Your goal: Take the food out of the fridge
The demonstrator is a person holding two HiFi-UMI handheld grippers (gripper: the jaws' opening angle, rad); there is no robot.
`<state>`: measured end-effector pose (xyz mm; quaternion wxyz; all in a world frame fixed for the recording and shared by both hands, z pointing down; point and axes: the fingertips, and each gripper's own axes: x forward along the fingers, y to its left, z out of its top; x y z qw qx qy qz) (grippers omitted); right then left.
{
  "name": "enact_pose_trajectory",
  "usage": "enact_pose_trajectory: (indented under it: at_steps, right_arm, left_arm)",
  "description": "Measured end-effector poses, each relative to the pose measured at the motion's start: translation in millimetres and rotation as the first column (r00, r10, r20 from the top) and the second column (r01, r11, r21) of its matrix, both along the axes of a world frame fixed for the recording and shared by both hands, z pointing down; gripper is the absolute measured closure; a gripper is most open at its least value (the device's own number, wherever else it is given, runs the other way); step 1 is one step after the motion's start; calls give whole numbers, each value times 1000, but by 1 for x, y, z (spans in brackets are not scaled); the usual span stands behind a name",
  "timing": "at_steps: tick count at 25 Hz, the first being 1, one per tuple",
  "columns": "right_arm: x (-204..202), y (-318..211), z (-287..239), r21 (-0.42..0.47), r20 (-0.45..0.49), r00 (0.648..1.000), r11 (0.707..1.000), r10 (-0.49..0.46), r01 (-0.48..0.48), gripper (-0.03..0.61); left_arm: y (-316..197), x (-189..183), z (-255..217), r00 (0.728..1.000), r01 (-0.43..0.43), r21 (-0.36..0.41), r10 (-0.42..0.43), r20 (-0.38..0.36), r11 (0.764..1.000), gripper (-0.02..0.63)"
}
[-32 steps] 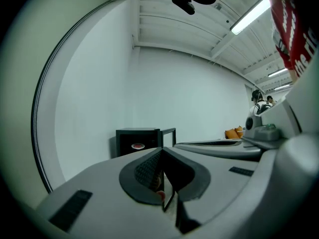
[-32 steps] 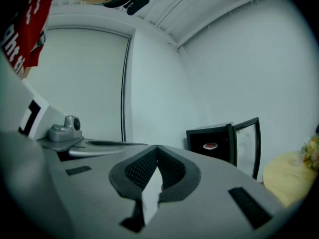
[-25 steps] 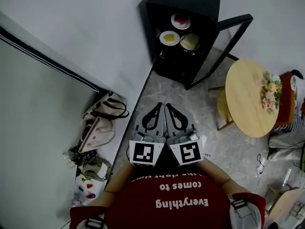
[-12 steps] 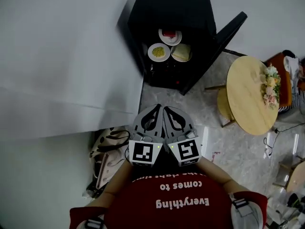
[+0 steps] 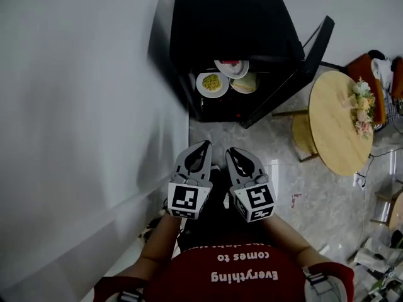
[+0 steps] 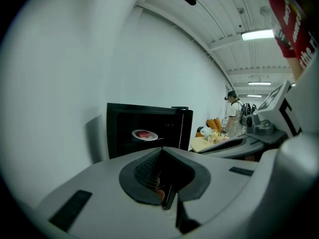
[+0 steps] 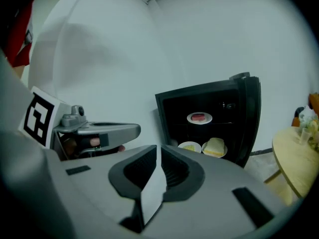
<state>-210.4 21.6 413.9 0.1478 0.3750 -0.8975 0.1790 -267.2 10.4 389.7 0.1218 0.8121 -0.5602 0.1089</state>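
Observation:
A black fridge (image 5: pixel 233 24) stands against the wall with its door (image 5: pixel 315 50) swung open to the right. Inside it, a plate of red food (image 5: pixel 232 67) sits on the upper shelf. Below it are a plate of yellow-green food (image 5: pixel 212 83) and a plate with a sandwich (image 5: pixel 244 84). My left gripper (image 5: pixel 203 148) and right gripper (image 5: pixel 234 153) hang side by side in front of my chest, well short of the fridge, both shut and empty. The right gripper view shows the red food (image 7: pixel 199 117), the yellow food (image 7: pixel 189 146) and the sandwich (image 7: pixel 215 147).
A white wall (image 5: pixel 75 106) runs close along my left. A round wooden table (image 5: pixel 343 121) with flowers (image 5: pixel 362 106) stands to the right of the fridge, a stool (image 5: pixel 305 134) tucked under it. Loose clutter lies on the floor at the far right. A person (image 6: pixel 233 111) stands far behind.
The fridge has come closer and more central in the head view. The bags by the left wall have dropped out of sight. Both grippers stay shut and have drifted slightly apart.

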Motion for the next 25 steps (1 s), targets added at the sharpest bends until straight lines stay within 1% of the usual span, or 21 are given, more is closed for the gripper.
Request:
enact_pose_trajectory:
  at_steps: [2, 3, 5, 8, 11, 13, 16, 19, 22, 25]
  right_arm:
    - [-4, -10, 11, -45, 4, 1000, 999, 11, -11, 565]
    - [-6, -16, 17, -70, 13, 1000, 997, 11, -10, 556]
    - [-11, -33, 30, -118, 39, 999, 993, 9, -4, 521]
    - [-19, -65, 59, -182, 72, 997, 983, 29, -16, 493]
    - [-27, -105, 91, -208, 78, 995, 977, 56, -39, 470]
    - [-33, -130, 113, -244, 88, 993, 968, 84, -61, 455]
    - [-43, -161, 151, -342, 117, 983, 935, 143, -95, 430]
    - [-49, -188, 185, -422, 142, 973, 900, 184, -108, 418]
    - [-53, -207, 230, -517, 159, 959, 847, 235, -122, 408]
    - [-60, -232, 261, -593, 184, 932, 791, 312, -148, 407]
  left_arm:
    - [-10, -1, 11, 999, -18, -18, 18, -31, 1000, 610]
    - [-15, -1, 17, 999, -25, -27, 24, -34, 999, 609]
    - [-29, -2, 27, 1000, -25, -28, 25, -16, 999, 609]
    - [-51, -8, 42, 1000, -13, -28, 13, 8, 1000, 610]
    - [-69, -10, 68, 1000, -25, -69, 25, 2, 997, 609]
    - [-83, -12, 84, 1000, -22, -78, 22, -7, 997, 609]
    - [-96, -17, 111, 1000, 7, -115, -10, -24, 993, 609]
    - [-102, -18, 140, 999, 33, -159, -37, -20, 987, 609]
    - [-105, -19, 167, 999, 42, -187, -45, -13, 982, 609]
    - [-111, -23, 185, 999, 44, -210, -49, -16, 977, 609]
